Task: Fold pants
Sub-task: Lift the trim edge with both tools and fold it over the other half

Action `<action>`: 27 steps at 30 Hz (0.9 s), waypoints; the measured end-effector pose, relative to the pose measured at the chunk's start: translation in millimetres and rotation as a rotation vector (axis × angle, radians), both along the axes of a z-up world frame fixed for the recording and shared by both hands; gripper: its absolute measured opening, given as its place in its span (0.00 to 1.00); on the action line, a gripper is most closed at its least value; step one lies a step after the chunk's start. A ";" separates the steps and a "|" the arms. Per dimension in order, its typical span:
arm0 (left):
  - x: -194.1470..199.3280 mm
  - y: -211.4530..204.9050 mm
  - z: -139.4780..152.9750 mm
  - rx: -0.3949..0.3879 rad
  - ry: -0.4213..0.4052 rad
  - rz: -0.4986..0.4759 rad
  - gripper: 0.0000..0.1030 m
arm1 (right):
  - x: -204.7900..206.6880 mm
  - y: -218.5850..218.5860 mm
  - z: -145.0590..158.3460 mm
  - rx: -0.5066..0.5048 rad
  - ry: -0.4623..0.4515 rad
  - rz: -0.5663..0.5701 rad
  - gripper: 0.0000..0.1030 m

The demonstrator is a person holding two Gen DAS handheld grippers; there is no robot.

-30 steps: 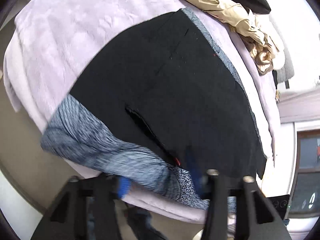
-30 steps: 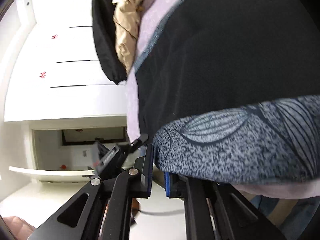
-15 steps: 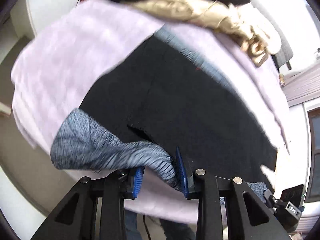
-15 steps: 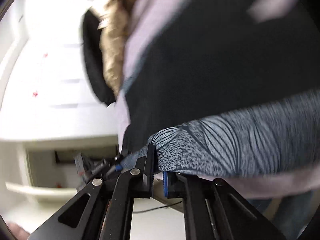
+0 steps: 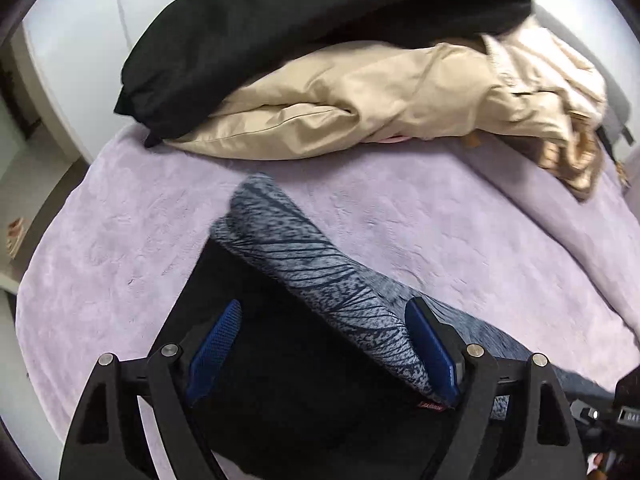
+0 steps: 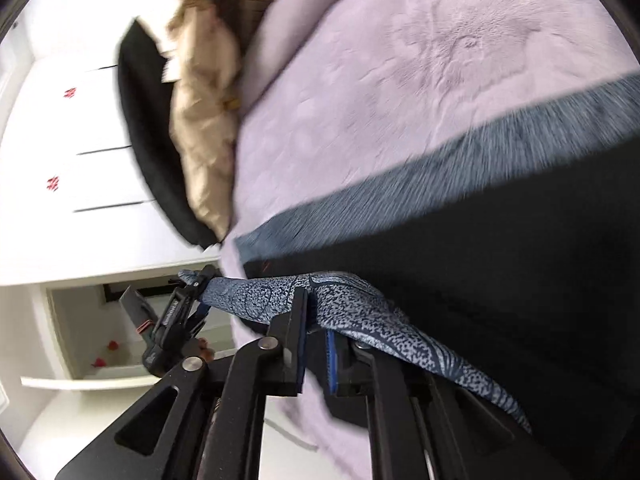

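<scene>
Black pants (image 5: 304, 392) seen doubled over, blue patterned hem uppermost. Left gripper (image 5: 320, 352) just opened wide, hem against one pad, angled downward. Right gripper (image 6: 316, 344) opening slightly, hem draped loosely between jaws.

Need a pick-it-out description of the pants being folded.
Start at the lilac blanket covering the bed. The pants lie at its near edge, apart from the beige garment and black garment piled at the far edge. Only they are black with a blue-grey leaf-print band.
</scene>
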State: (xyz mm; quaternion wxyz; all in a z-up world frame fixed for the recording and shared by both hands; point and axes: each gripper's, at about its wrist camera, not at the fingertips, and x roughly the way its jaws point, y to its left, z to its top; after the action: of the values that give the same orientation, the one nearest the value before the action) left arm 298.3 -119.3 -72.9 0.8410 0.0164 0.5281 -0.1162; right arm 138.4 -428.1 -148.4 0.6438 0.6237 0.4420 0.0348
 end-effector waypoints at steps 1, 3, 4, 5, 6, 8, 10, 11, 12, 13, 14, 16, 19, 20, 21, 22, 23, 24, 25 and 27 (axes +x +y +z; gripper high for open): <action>0.2 0.2 2.1 0.012 -0.009 0.016 0.82 | 0.9 -3.2 -6.8 0.044 0.008 -0.005 0.32; -0.4 5.7 14.8 0.016 -0.042 0.032 0.82 | 2.9 -4.4 -6.3 0.140 -0.030 -0.051 0.65; -4.2 10.6 23.6 0.022 -0.066 0.029 0.82 | 1.2 -4.4 3.3 0.146 -0.064 -0.046 0.72; -5.7 12.3 32.7 0.044 -0.096 0.020 0.82 | -2.0 -3.7 16.9 0.127 -0.087 -0.016 0.76; -9.8 14.3 40.7 0.076 -0.122 0.003 0.82 | -5.7 -0.7 27.6 0.102 -0.095 0.018 0.76; -25.4 13.1 49.3 0.123 -0.137 -0.067 0.82 | -19.6 8.7 51.8 0.011 -0.098 0.078 0.76; -46.0 6.0 48.5 0.120 -0.099 -0.152 0.82 | -45.7 18.0 73.3 -0.075 -0.100 0.095 0.76; -61.1 -1.9 44.8 0.117 -0.068 -0.209 0.82 | -59.6 19.5 79.6 -0.110 -0.088 0.093 0.76; -75.5 -11.6 40.1 0.114 -0.041 -0.266 0.82 | -77.2 20.9 85.9 -0.159 -0.070 0.090 0.76; -94.0 -23.1 35.9 0.109 -0.015 -0.326 0.82 | -94.6 19.1 89.9 -0.208 -0.050 0.086 0.76; -112.8 -36.5 29.9 0.102 0.018 -0.391 0.82 | -113.2 17.5 93.9 -0.254 -0.026 0.073 0.76; -150.9 -65.9 19.7 0.079 0.080 -0.513 0.82 | -163.5 1.9 95.6 -0.282 0.026 0.007 0.76; -202.4 -113.4 6.1 0.013 0.196 -0.631 0.82 | -236.6 -16.2 88.0 -0.291 0.124 -0.109 0.76; -214.7 -126.6 2.3 -0.023 0.246 -0.653 0.82 | -270.9 -23.6 81.1 -0.274 0.176 -0.162 0.76; -229.8 -144.4 -2.2 -0.069 0.306 -0.679 0.82 | -289.6 -27.7 77.1 -0.257 0.201 -0.196 0.75; -239.5 -156.7 -4.9 -0.092 0.336 -0.691 0.82 | -315.9 -32.3 71.9 -0.238 0.227 -0.235 0.75; -248.8 -168.7 -7.3 -0.107 0.360 -0.702 0.82 | -344.6 -36.1 66.1 -0.228 0.262 -0.273 0.73; -258.1 -180.7 -9.8 -0.118 0.382 -0.715 0.82 | -365.3 -38.7 61.3 -0.218 0.290 -0.297 0.72; -267.2 -193.0 -12.7 -0.124 0.405 -0.730 0.82 | -386.4 -40.3 55.5 -0.200 0.313 -0.322 0.72; -280.8 -213.6 -20.4 -0.107 0.437 -0.750 0.82 | -424.9 -41.0 41.8 -0.144 0.342 -0.376 0.70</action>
State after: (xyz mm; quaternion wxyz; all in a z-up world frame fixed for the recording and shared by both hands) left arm 17.5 -332.8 -93.3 0.6087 0.1386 0.6446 -0.4414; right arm -286.5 -469.1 -106.7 0.5978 0.6441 0.4219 -0.2231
